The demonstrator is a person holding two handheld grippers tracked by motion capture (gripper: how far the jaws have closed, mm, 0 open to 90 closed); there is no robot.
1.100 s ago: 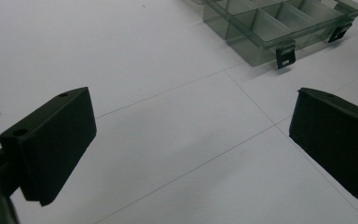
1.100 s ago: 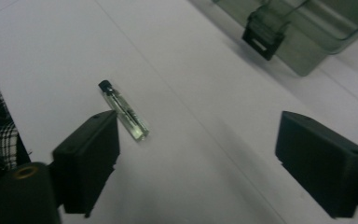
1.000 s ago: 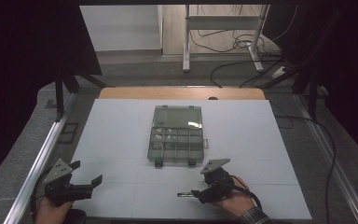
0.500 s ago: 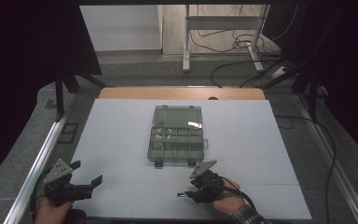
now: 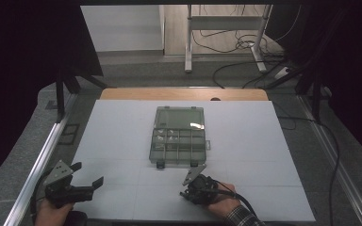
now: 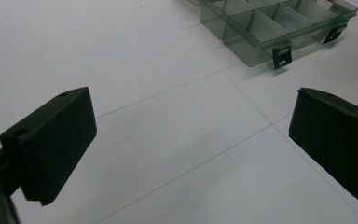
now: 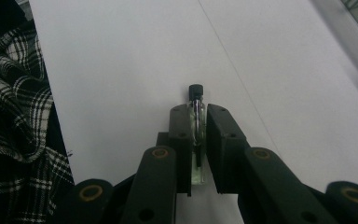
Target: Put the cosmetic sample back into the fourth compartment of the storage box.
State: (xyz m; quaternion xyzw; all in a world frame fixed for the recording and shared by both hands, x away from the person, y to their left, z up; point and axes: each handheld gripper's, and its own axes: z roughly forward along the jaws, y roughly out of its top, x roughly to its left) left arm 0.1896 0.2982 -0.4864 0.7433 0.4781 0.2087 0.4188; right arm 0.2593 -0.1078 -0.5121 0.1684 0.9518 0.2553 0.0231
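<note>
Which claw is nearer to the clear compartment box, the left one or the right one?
Right. The right claw sits just below the compartment box by its front edge; the left claw is far off near the table's front-left corner.

Count of items observed, placed relative to the clear compartment box (image 5: 178,136).

Compartment boxes: one, at mid-table on the white table (image 5: 118,141). Its near edge carries two dark latches (image 6: 282,55).

Grippers: two. The left gripper (image 5: 82,181) sits toward the camera and to the left of the box, jaws spread wide with bare table between them. The right gripper (image 5: 188,187) sits just toward the camera from the box's near edge.

Vials: one small glass vial (image 7: 196,112) with a single black cap, clamped between the right gripper's jaws.

Hands: two, one on each gripper.

Plaid sleeves: one (image 7: 14,121), beside the right gripper.

Contents of the box's compartments: too small to count.
</note>
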